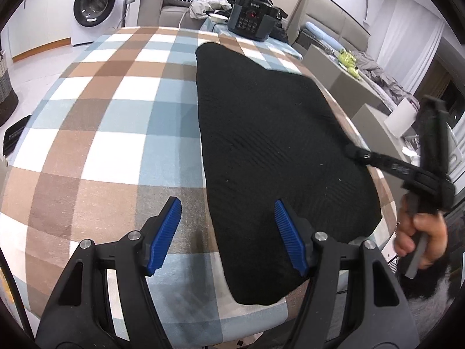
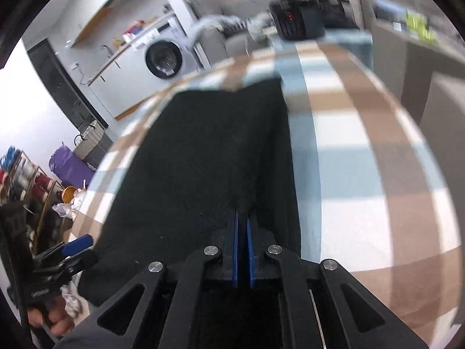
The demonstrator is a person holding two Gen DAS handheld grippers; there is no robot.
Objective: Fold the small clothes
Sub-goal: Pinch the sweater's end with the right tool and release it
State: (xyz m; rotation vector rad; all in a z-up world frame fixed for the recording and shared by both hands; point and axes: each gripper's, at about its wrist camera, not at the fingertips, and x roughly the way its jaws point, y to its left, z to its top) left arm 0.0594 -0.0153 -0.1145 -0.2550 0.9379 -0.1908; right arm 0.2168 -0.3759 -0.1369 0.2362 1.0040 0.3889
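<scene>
A table covered with a checked cloth (image 1: 96,133) in brown, pale blue and white fills most of both views. On it lies a black garment (image 1: 270,151), spread flat with a fine ribbed texture, reaching from near the far end of the table to the near edge, towards the right side in the left wrist view. At the far end stands a black appliance (image 1: 251,19) with a red display, and a white washing machine (image 1: 94,7) sits against the wall behind.

The left gripper (image 1: 228,234) hovers over the garment's near left edge, its blue pads standing wide with nothing between them — one finger over the cloth, the other over the garment. The right gripper (image 2: 242,232) has its blue pads drawn narrow together on a pinch of the black garment's near edge; in the left view a hand (image 1: 418,240) holds it at the right margin
</scene>
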